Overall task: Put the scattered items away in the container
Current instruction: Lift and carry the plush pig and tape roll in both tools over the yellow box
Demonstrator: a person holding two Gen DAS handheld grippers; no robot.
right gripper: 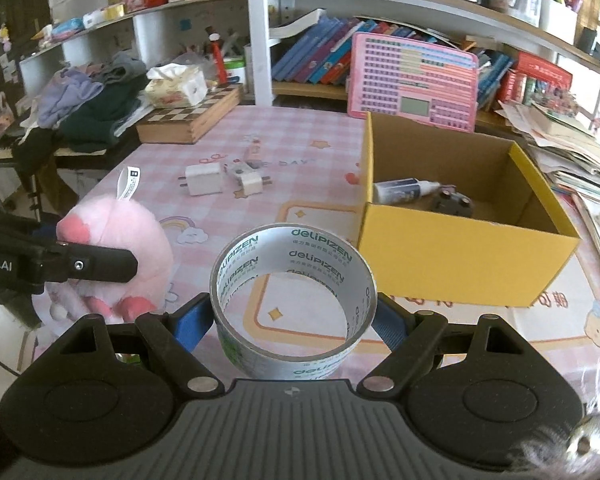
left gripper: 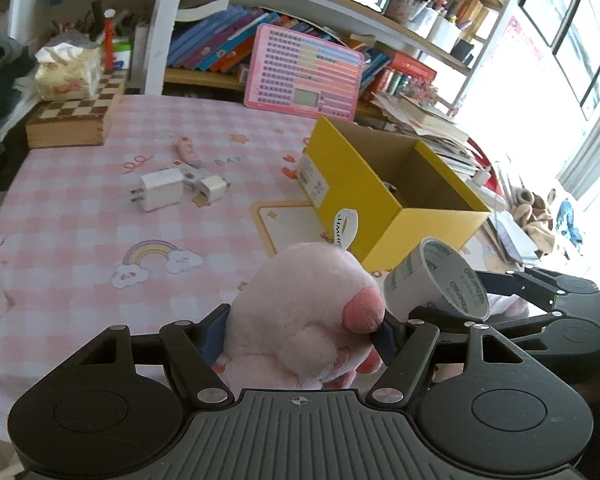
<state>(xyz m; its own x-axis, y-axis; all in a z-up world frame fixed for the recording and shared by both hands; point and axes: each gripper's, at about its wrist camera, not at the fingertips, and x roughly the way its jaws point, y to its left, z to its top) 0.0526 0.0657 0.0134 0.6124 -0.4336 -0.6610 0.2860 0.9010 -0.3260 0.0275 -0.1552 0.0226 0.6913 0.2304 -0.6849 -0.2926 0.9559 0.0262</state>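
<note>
Left tool (left gripper: 300, 336) clamped on a pink plush toy (left gripper: 300, 320), blue pads pressed into both flanks, toy's snout off to the tool's right side, white tag sticking up ahead of it. Right tool (right gripper: 294, 316) clamped on a roll of tape (right gripper: 294, 280), pads bearing on the outer wall either side, roll's open bore facing the camera. Both loads held above the counter (left gripper: 80, 240), pink checked cover. Yellow cardboard box (right gripper: 460, 264) sits just ahead and right of the right tool; from the left tool it's ahead-right too, past the toy. Box open on top, already holds a small white bottle (right gripper: 404, 190) lying on its side and a dark grey item (right gripper: 452, 202) beside it, can't tell what. Still loose on the counter, well ahead-left of both tools: two white plug adapters (right gripper: 204, 180) close together and a small pinkish stick-shaped item (left gripper: 186, 148) just beyond them. The two tools are side by side, near each other, not touching.
</note>
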